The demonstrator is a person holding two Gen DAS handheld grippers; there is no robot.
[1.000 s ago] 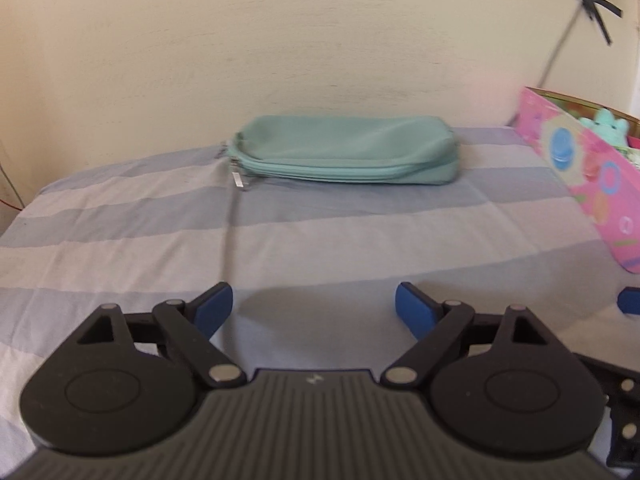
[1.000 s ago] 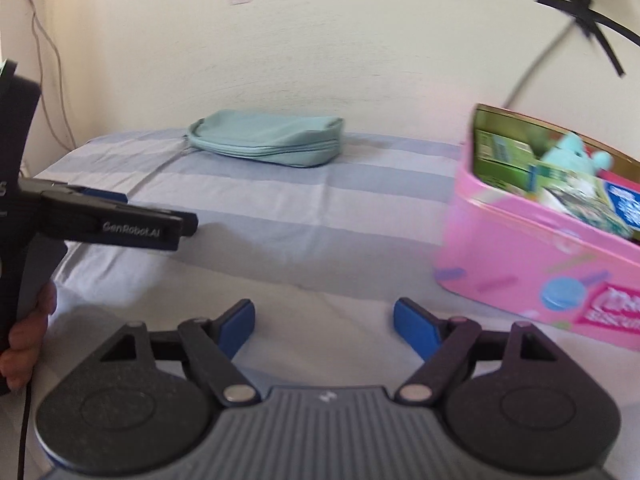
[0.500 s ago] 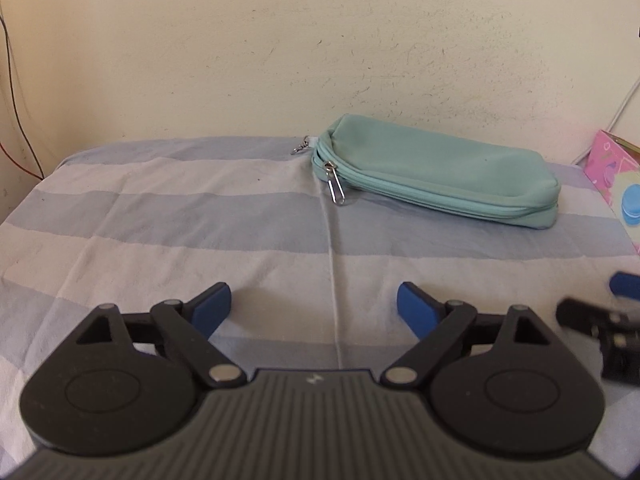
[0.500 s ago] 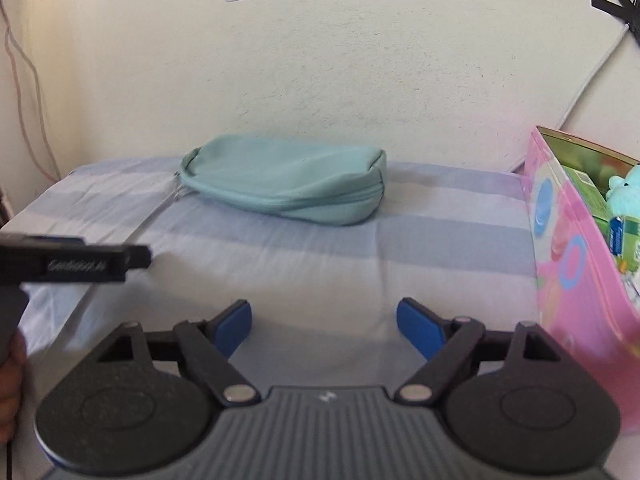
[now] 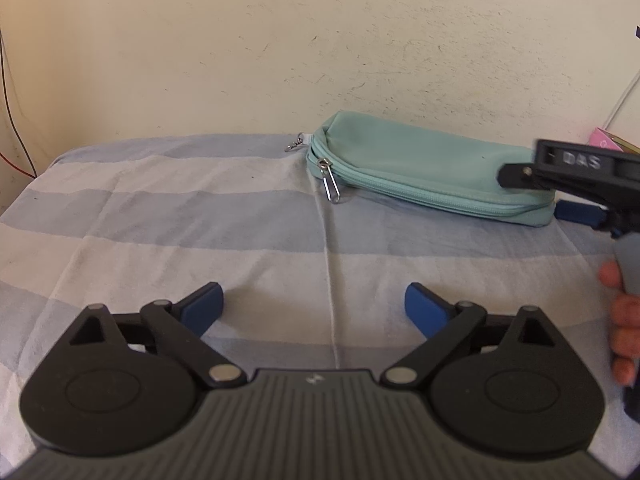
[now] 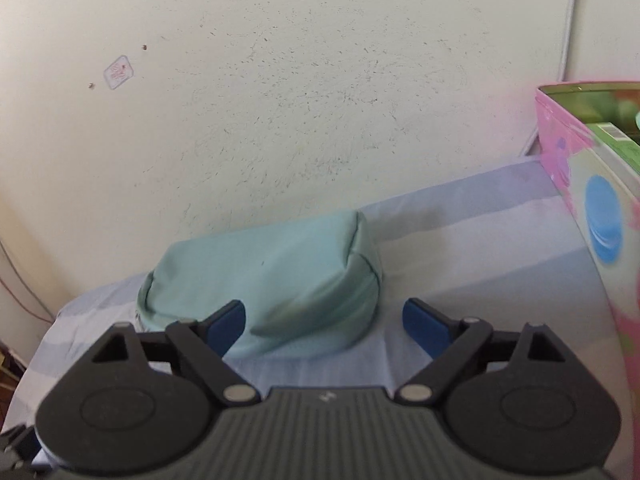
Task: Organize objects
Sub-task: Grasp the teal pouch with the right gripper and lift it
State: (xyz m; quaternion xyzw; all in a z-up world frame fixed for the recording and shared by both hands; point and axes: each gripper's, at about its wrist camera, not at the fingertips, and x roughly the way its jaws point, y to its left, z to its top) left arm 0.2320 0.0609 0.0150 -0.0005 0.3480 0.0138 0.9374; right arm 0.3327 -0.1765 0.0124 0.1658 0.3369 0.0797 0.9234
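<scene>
A teal zippered pouch (image 5: 432,172) lies on the striped bedsheet (image 5: 200,220) against the wall, its metal zipper pull (image 5: 331,188) at the left end. My left gripper (image 5: 314,306) hovers over the sheet well short of the pouch, jaws opening with nothing between them. My right gripper (image 6: 324,320) faces the pouch (image 6: 280,272) end-on. Its jaws are opening, and the pouch's near end sits just ahead of the blue pads (image 6: 424,320), which do not press on it. In the left wrist view the right gripper's black frame (image 5: 580,168) overlaps the pouch's right end.
A pink printed box (image 6: 592,208) with packets inside stands close on the right of the right gripper. A person's hand (image 5: 624,320) holds the right gripper's handle. The plaster wall (image 5: 320,60) rises directly behind the pouch. Thin wires hang at the far left.
The right gripper swung left, away from the pink box, and closed in on the pouch's end. It has entered the left wrist view from the right. Both jaws stand wider.
</scene>
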